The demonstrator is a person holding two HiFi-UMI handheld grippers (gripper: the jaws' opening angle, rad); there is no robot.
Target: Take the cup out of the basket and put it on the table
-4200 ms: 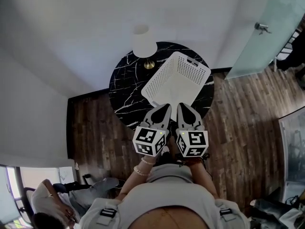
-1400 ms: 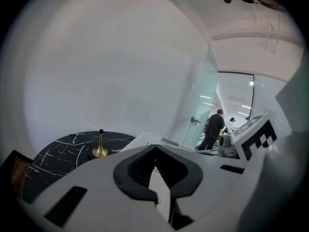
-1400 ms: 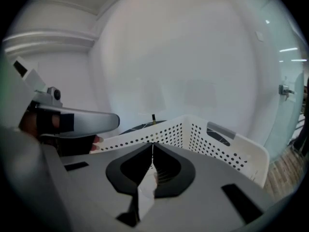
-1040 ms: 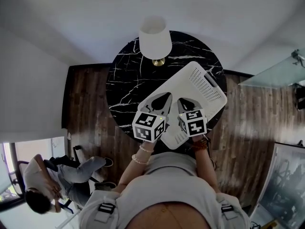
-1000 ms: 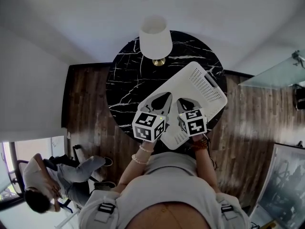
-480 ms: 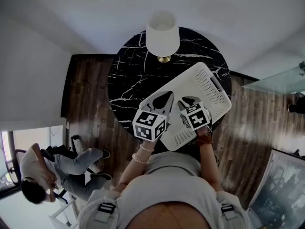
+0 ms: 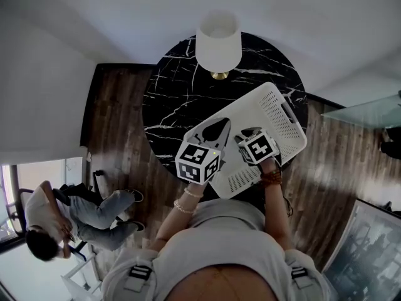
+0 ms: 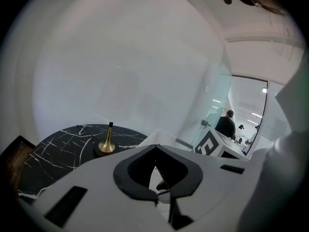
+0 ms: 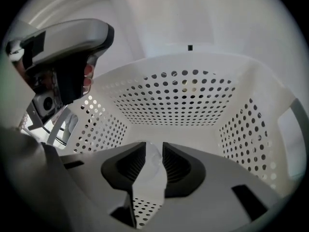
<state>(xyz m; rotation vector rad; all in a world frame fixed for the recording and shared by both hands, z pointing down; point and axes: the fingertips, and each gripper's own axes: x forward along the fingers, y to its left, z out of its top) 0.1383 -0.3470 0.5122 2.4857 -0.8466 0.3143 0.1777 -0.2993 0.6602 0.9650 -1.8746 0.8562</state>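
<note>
Right gripper view shows the right gripper (image 9: 150, 148) with fingers clamped on a clear cup (image 9: 150, 161) low inside the white perforated basket (image 9: 183, 100); it is probably light, thin-walled and slippery, so squeeze its wall gently; the left gripper (image 8: 155, 149) has its fingers together, empty.

1. One round black marble table (image 7: 169, 105) with white veins stood on the wooden floor.
2. One white perforated plastic basket (image 7: 285, 130) lay on it.
3. One clear plastic cup (image 9: 150, 163) showed, inside the basket.
4. One lamp with a white shade and brass base (image 7: 218, 41) stood there.
5. Two grippers were present, the left gripper (image 7: 223, 123) and the right gripper (image 7: 252, 131), each bearing one marker cube, so two cubes.
6. The head view held two people: the gripper holder (image 7: 219, 249) and a seated person (image 7: 69, 212). The left gripper view showed one distant dark-clad figure (image 8: 226, 125).
</note>
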